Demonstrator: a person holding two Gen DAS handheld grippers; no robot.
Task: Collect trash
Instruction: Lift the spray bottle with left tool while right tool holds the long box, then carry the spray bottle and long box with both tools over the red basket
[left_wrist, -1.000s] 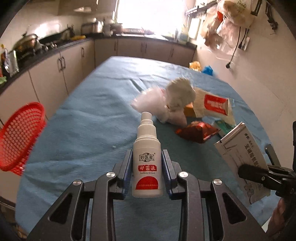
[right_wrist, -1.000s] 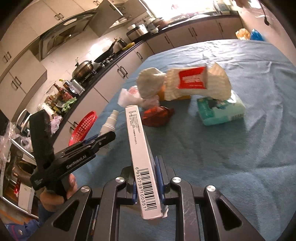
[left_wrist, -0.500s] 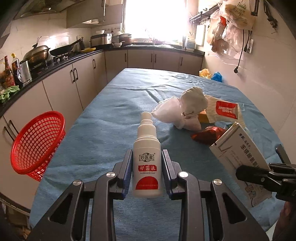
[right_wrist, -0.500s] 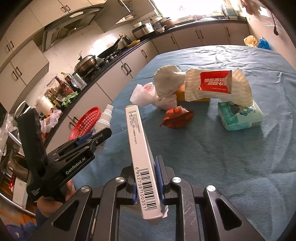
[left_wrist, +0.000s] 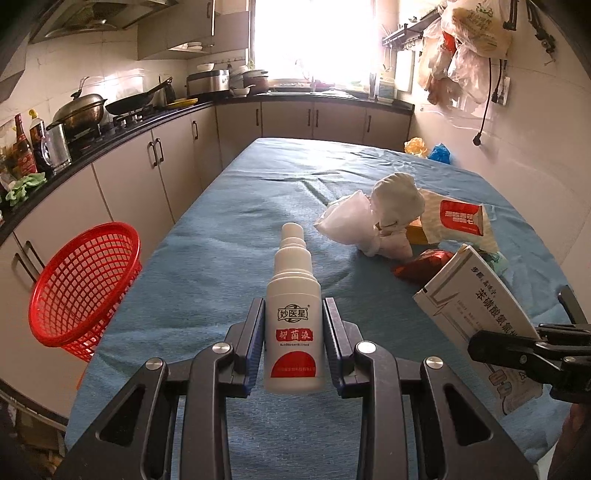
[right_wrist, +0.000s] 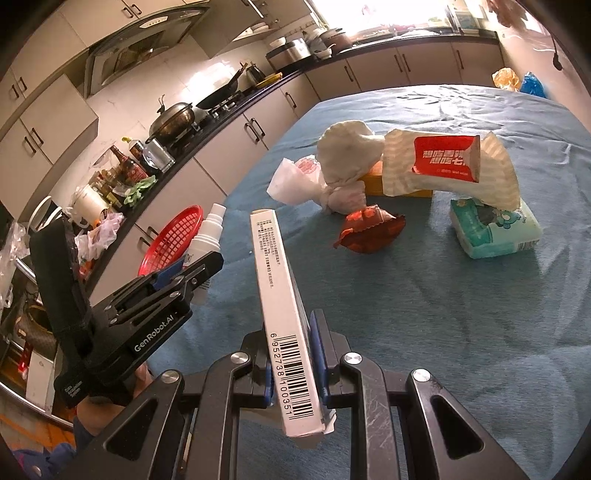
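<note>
My left gripper (left_wrist: 294, 345) is shut on a white spray bottle (left_wrist: 293, 325) with a red label, held upright above the blue table. My right gripper (right_wrist: 291, 363) is shut on a flat white medicine box (right_wrist: 284, 317) with a barcode, standing on edge; the same box (left_wrist: 476, 314) shows at the right of the left wrist view. A red mesh basket (left_wrist: 83, 284) hangs off the table's left edge. On the table lie crumpled white wrappers (right_wrist: 332, 162), a red snack packet (right_wrist: 369, 229), a red-labelled wipes pack (right_wrist: 447, 162), an orange box (right_wrist: 373, 181) and a green tissue pack (right_wrist: 495, 229).
The blue-clothed table (left_wrist: 240, 229) runs toward a kitchen counter (left_wrist: 122, 122) with pots, a pan and bottles on the left. Bags hang on the right wall (left_wrist: 465, 40). Two small bags (left_wrist: 424, 147) sit at the table's far right corner. A hand (right_wrist: 99, 410) holds the left gripper's handle.
The left wrist view has tilted up and swung left, bringing the red basket and counter further into frame. Both grips are unchanged; the trash pile has not moved.
</note>
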